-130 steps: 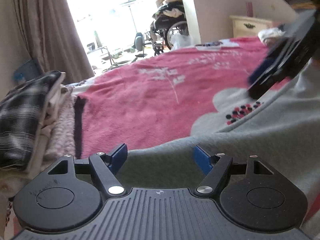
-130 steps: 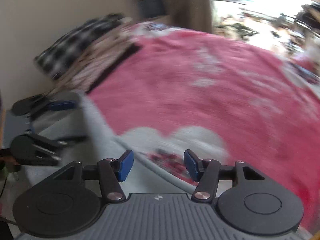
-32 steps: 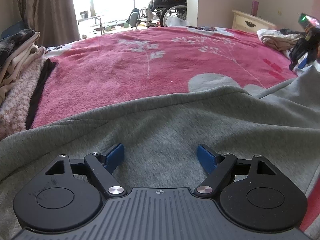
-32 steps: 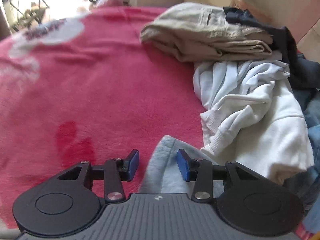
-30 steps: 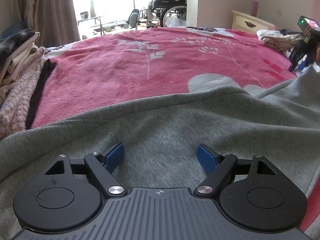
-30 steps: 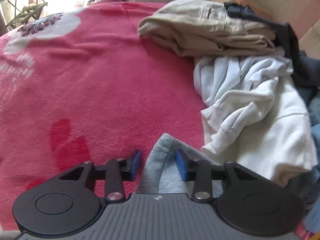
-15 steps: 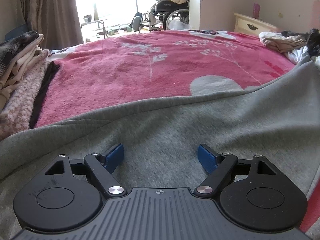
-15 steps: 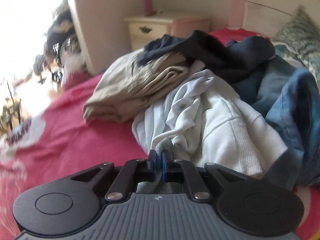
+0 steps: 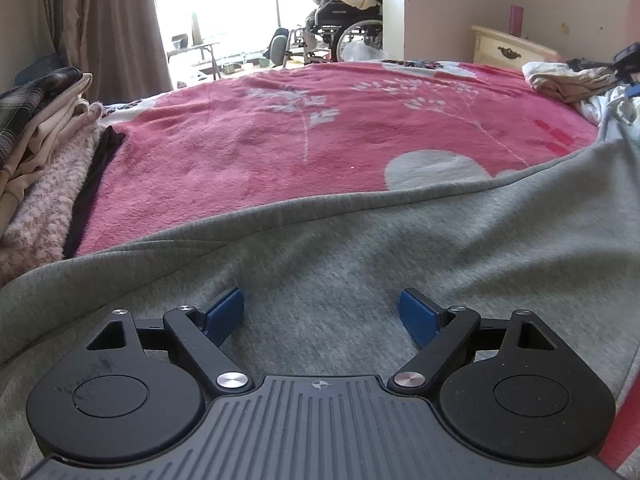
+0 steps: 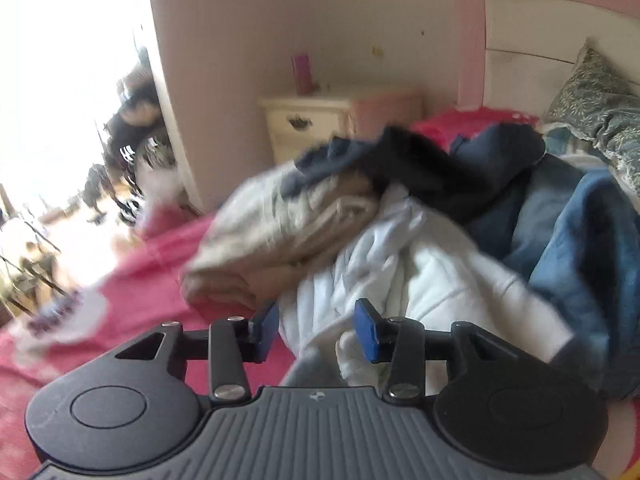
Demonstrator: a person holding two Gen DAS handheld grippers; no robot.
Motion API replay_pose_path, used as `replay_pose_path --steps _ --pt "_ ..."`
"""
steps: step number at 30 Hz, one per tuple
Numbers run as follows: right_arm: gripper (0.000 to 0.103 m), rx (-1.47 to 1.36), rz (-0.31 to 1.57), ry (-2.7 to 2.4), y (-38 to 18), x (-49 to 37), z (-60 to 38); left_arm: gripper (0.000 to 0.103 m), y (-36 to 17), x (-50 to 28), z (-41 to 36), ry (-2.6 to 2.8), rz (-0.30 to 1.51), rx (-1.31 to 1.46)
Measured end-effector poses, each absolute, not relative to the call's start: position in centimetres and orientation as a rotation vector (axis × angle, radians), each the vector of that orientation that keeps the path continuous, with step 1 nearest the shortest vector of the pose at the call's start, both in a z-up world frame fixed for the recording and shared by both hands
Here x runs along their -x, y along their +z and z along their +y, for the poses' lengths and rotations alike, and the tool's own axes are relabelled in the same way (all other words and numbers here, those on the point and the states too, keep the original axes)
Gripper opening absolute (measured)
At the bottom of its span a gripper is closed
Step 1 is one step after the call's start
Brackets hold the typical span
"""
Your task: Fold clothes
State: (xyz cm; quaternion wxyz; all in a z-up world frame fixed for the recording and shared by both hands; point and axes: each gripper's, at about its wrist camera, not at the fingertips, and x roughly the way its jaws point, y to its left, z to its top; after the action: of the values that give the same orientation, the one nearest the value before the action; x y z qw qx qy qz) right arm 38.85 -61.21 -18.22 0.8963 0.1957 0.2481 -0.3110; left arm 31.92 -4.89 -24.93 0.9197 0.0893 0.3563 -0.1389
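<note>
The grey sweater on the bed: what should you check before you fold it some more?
1. Grey sweater spread on the pink blanket: ok.
2. Left hand-held gripper open over the sweater, nothing pinched: ok.
3. Right hand-held gripper has just been opening, jaws apart, not pinching the grey cloth below: ok.
4. Sweater lying flat and smooth: not ok, its far edge is rippled.
5. Unfolded pile clear of the sweater: not ok, the white garment lies against the grey edge.
6. Where both sleeves are: cannot tell.
</note>
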Motion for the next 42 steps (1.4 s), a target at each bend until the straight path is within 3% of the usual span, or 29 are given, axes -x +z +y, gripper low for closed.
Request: replay_pose_path --steps 4,9,12,13,14,16,19,23,30,36,42 --pt "0.037 -0.410 0.712 -0.285 -17.4 -37.7 -58.2 0.087 -25.0 -31.9 -4.8 -0.283 0.730 -0.178" --pt "0.037 -0.206 0.951 -0.146 -20.6 -37.5 -53.7 0.087 -24.9 -32.0 -4.9 -0.278 0.735 -0.176" --pt "0.031 -0.269 0.971 -0.348 -23.2 -37.9 -57.4 0.087 -24.8 -32.3 -5.0 -0.276 0.748 -0.175" --pt "0.022 -0.320 0.945 -0.419 -23.4 -37.7 -59.0 0.087 -24.8 -32.3 -5.0 -0.275 0.754 -0.174" --pt "0.020 -0.375 0.910 -0.480 -23.5 -37.4 -60.4 0.087 -24.7 -32.4 -5.0 -0.276 0.758 -0.176" --pt "0.023 -0.457 0.785 -0.506 -21.4 -35.5 -61.3 0.087 -24.6 -32.6 -4.9 -0.282 0.766 -0.178" --pt "0.024 -0.404 0.743 -0.442 -18.0 -32.9 -60.4 0.086 -24.2 -32.7 -4.9 -0.277 0.770 -0.179" --pt "0.024 -0.401 0.795 -0.336 -15.2 -28.5 -59.5 0.085 -22.9 -32.0 -4.9 -0.257 0.767 -0.170" --pt "0.025 -0.453 0.905 -0.253 -15.4 -22.4 -55.6 0.085 -19.0 -28.3 -3.6 -0.217 0.744 -0.190" --pt "0.027 -0.443 0.927 -0.073 -15.1 -17.1 -49.1 0.085 -16.6 -21.6 1.9 -0.082 0.830 -0.108" --pt "0.038 -0.342 0.881 0.192 -12.9 -11.2 -41.3 0.085 -16.6 -12.1 9.9 0.104 0.993 0.115"
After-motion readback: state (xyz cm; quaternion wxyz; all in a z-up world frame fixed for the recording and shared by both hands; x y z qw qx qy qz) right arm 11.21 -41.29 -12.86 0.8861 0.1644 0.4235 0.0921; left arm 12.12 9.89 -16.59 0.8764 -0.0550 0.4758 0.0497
